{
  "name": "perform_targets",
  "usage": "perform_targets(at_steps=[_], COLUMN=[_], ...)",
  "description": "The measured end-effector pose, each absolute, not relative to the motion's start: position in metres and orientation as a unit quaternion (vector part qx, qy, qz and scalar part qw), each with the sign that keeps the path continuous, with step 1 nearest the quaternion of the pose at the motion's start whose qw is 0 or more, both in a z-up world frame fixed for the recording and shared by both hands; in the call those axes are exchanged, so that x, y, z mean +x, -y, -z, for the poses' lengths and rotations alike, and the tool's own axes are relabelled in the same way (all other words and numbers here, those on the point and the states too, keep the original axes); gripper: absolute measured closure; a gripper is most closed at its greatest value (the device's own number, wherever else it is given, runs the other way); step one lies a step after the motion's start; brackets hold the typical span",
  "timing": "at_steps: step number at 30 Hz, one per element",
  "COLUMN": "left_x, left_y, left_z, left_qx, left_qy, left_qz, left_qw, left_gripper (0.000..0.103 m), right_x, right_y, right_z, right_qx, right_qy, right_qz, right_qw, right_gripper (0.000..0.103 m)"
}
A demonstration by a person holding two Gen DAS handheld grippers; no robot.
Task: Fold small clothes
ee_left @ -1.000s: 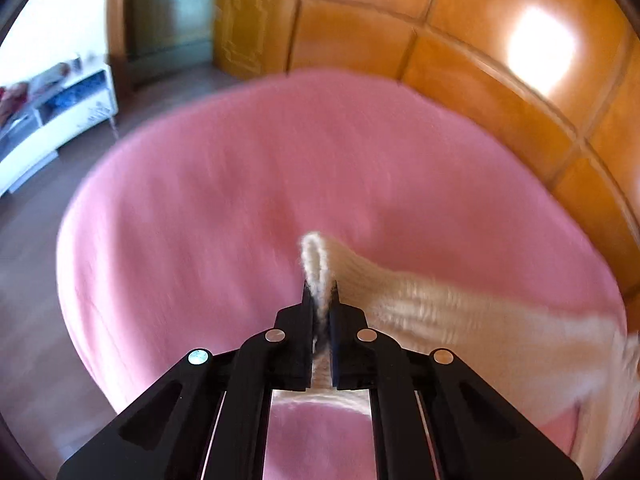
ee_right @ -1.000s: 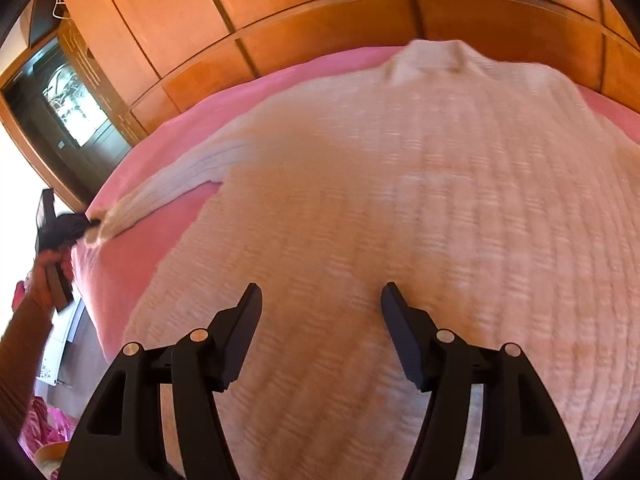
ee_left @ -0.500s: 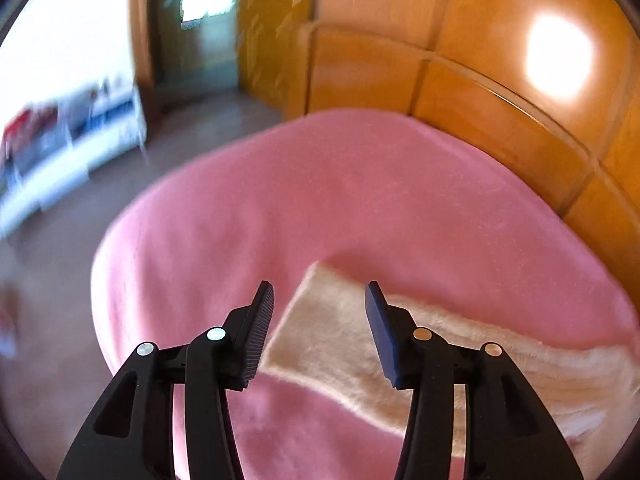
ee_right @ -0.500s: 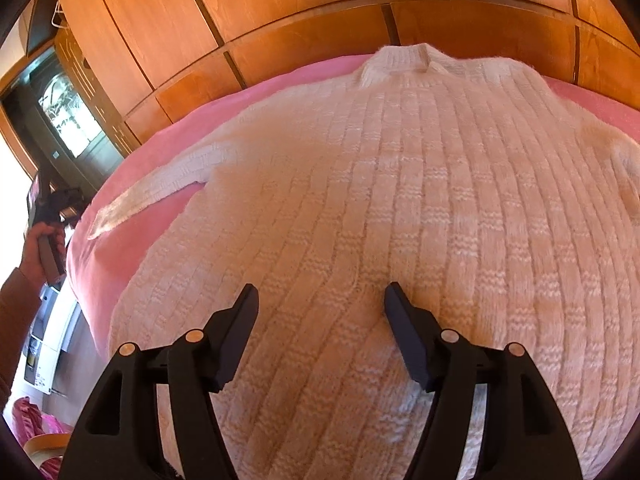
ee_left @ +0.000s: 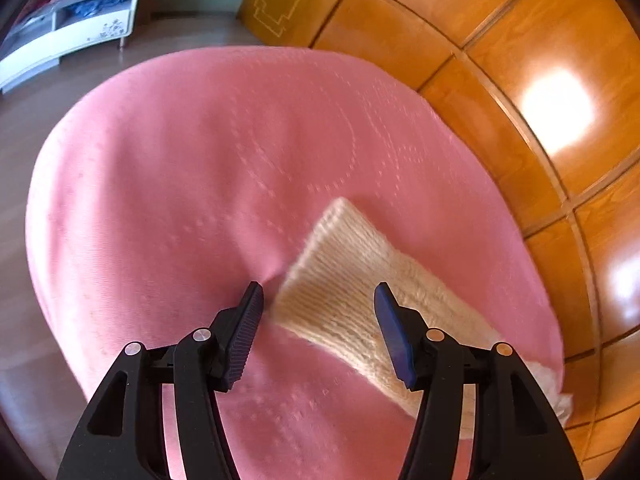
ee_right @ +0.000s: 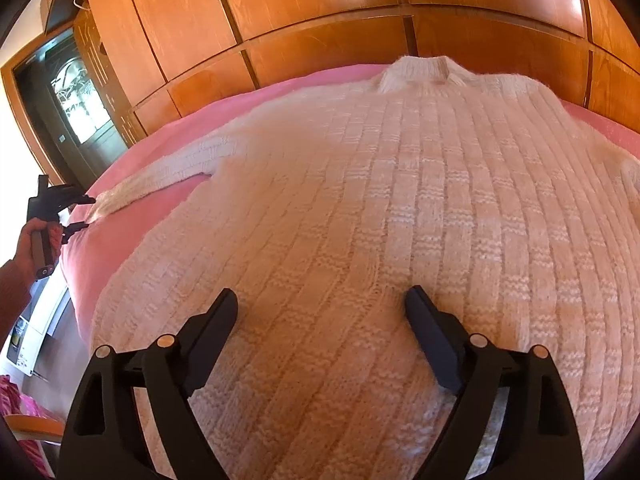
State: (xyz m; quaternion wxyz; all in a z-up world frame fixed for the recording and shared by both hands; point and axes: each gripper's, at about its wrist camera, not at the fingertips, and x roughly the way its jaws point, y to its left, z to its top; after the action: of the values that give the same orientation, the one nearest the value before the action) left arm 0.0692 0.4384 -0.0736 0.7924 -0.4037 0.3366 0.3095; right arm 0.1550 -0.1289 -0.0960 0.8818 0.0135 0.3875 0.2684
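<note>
A cream knitted sweater (ee_right: 400, 208) lies spread flat on the pink bed cover (ee_right: 120, 240), collar toward the wooden panels. Its left sleeve (ee_right: 160, 180) stretches out to the side. In the left wrist view the sleeve's ribbed cuff (ee_left: 340, 276) lies flat on the cover. My left gripper (ee_left: 318, 304) hovers just over the cuff, its jaws opening, pads apart from the knit. My right gripper (ee_right: 322, 308) hangs above the sweater's lower body, jaws opening wide, nothing pinched between them. The left gripper (ee_right: 78, 212) also shows at the sleeve's end in the right wrist view.
Orange wooden panels (ee_left: 540, 80) run along the bed's far side. A white low cabinet (ee_left: 68, 36) stands on the floor beyond the bed's end. A dark glazed door (ee_right: 76, 100) is at the left. A person's hand (ee_right: 28, 244) grips the left tool.
The left gripper let go of the sleeve cuff, which dropped flat on the cover, and it rolled and sank a little. The right gripper's jaws spread wider over the sweater.
</note>
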Motion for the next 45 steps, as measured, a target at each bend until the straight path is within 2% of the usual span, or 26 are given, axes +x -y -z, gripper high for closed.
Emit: perform_targets(at_steps=[2, 4, 10, 16, 19, 24, 25, 26, 28, 29, 33, 35, 38, 43, 45], left_x=[0.078, 0.081, 0.102, 0.153, 0.173, 0.201, 0.202, 0.204, 0.201, 0.193, 0.164, 0.147, 0.130, 0.119, 0.119], left_y=[-0.434, -0.426, -0.370, -0.233, -0.158, -0.069, -0.061, -0.052, -0.049, -0.050, -0.062, -0.065, -0.064, -0.059, -0.055], left_z=[0.077, 0.073, 0.030, -0.011, -0.012, 0.022, 0.027, 0.032, 0.038, 0.041, 0.050, 0.054, 0.066, 0.086, 0.088], left_qx=[-0.385, -0.385, -0.391, -0.335, -0.292, -0.254, -0.248, -0.233, -0.217, -0.216, -0.205, -0.184, -0.169, -0.159, -0.143], left_qy=[-0.351, -0.345, -0.295, -0.289, -0.304, -0.362, -0.370, -0.380, -0.383, -0.378, -0.370, -0.364, -0.365, -0.368, -0.368], left_qz=[-0.316, -0.305, -0.199, -0.035, 0.038, 0.105, 0.107, 0.101, 0.098, 0.095, 0.073, 0.062, 0.058, 0.049, 0.047], left_qw=[0.793, 0.800, 0.849, 0.896, 0.906, 0.891, 0.889, 0.889, 0.892, 0.895, 0.903, 0.911, 0.914, 0.915, 0.918], left_gripper=[0.095, 0.097, 0.097, 0.097, 0.097, 0.097, 0.093, 0.079, 0.057, 0.054, 0.054, 0.054, 0.054, 0.054, 0.054], right_x=[0.154, 0.154, 0.154, 0.156, 0.161, 0.166, 0.165, 0.165, 0.165, 0.165, 0.175, 0.187, 0.211, 0.266, 0.286], right_y=[0.127, 0.124, 0.122, 0.128, 0.136, 0.153, 0.156, 0.159, 0.164, 0.165, 0.170, 0.167, 0.153, 0.107, 0.085], right_z=[0.097, 0.098, 0.099, 0.096, 0.092, 0.088, 0.088, 0.087, 0.085, 0.084, 0.082, 0.080, 0.073, 0.078, 0.085], right_qx=[0.004, -0.004, -0.006, 0.018, 0.053, 0.093, 0.098, 0.105, 0.112, 0.115, 0.137, 0.153, 0.166, 0.163, 0.147], right_qy=[-0.386, -0.384, -0.384, -0.388, -0.396, -0.402, -0.402, -0.401, -0.399, -0.399, -0.407, -0.414, -0.417, -0.453, -0.469], right_qz=[-0.269, -0.269, -0.267, -0.267, -0.271, -0.272, -0.272, -0.273, -0.271, -0.270, -0.272, -0.283, -0.303, -0.314, -0.312], right_qw=[0.883, 0.883, 0.884, 0.882, 0.876, 0.870, 0.869, 0.868, 0.869, 0.868, 0.861, 0.852, 0.841, 0.818, 0.813], right_gripper=[0.013, 0.011, 0.009, 0.009, 0.013, 0.019, 0.019, 0.020, 0.020, 0.020, 0.031, 0.043, 0.048, 0.051, 0.063])
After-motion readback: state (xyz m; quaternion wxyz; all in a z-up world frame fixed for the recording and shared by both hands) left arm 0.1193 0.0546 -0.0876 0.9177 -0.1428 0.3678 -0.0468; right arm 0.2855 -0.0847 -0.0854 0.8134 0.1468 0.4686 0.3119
